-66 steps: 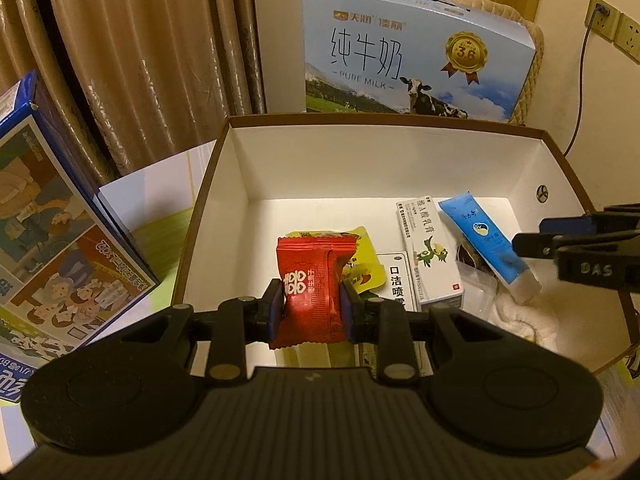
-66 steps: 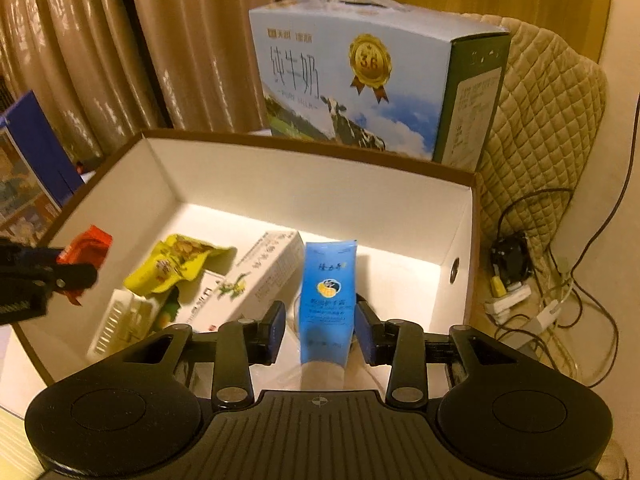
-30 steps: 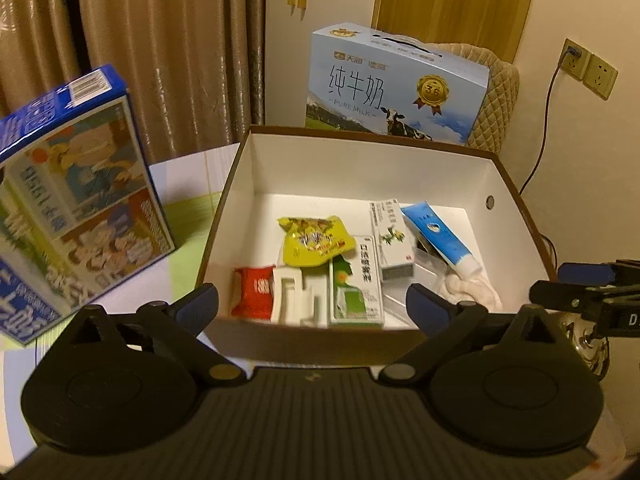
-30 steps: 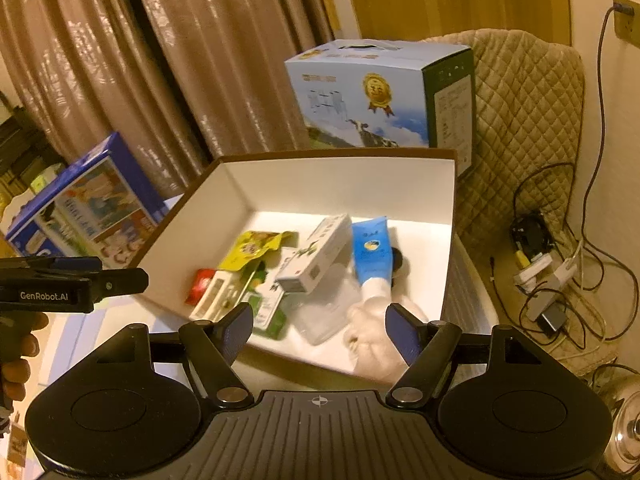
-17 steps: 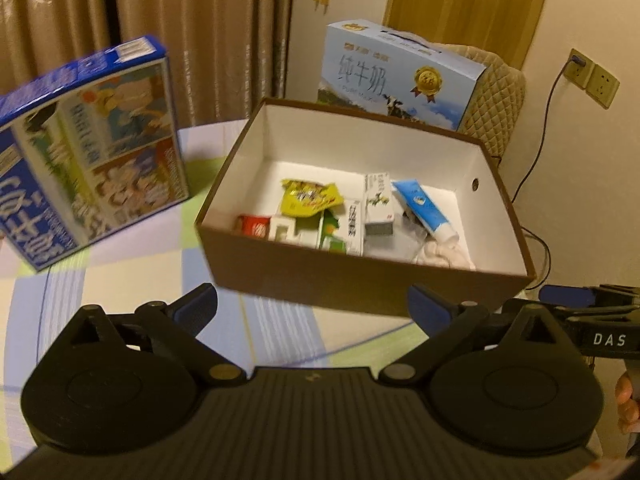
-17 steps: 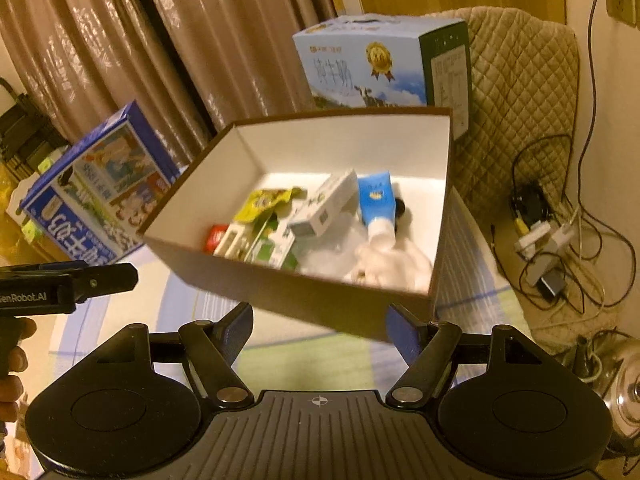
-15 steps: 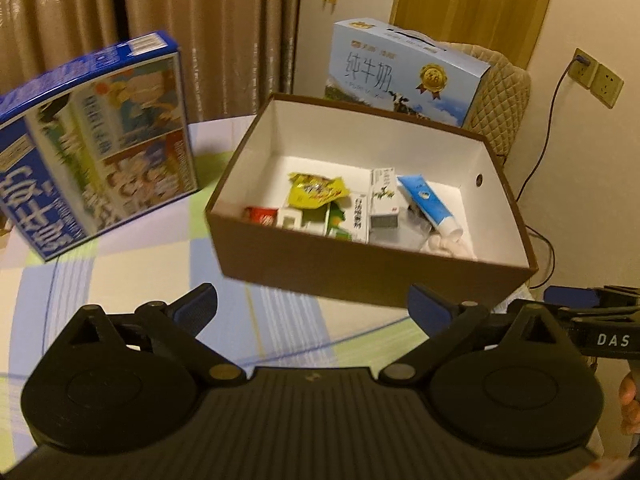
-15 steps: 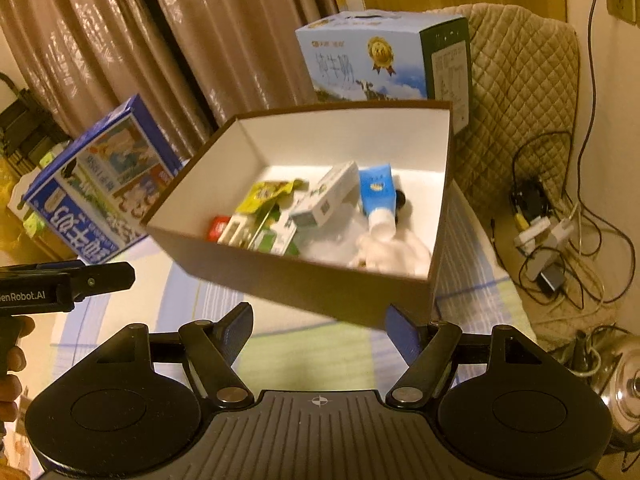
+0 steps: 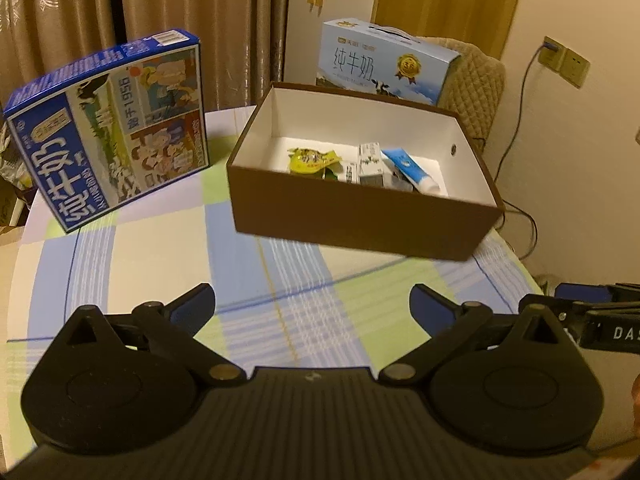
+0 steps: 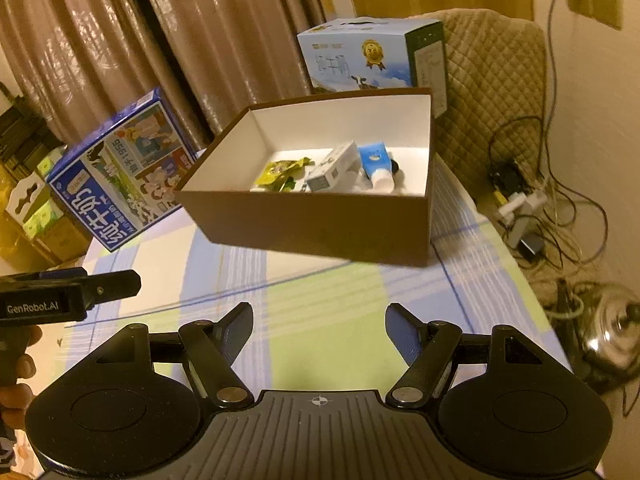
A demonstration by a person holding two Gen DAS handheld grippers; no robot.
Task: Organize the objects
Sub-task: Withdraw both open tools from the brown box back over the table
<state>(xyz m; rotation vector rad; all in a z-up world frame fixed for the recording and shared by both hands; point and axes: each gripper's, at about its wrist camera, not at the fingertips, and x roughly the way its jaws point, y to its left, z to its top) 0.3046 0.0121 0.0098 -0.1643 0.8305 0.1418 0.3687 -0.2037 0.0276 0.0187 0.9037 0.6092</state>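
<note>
A brown cardboard box (image 9: 360,220) (image 10: 320,220) with a white inside stands on the checked tablecloth. Inside it lie a yellow packet (image 9: 314,159) (image 10: 280,170), a white carton (image 9: 370,160) (image 10: 334,168), a blue tube (image 9: 408,166) (image 10: 374,164) and other small items half hidden by the near wall. My left gripper (image 9: 314,308) is open and empty, well back from the box over the cloth. My right gripper (image 10: 320,330) is likewise open and empty, in front of the box. Each gripper's side shows at the edge of the other's view.
A blue milk carton box (image 9: 112,124) (image 10: 120,172) stands left of the brown box. A pale blue milk case (image 9: 384,66) (image 10: 372,56) rests on a quilted chair behind. Cables (image 10: 540,208) and a metal kettle (image 10: 612,336) lie on the floor to the right. A person's hand (image 10: 16,364) holds the left gripper.
Both grippers let go of the red packet and blue tube in the box, opened wide, and pulled back and up away from the box.
</note>
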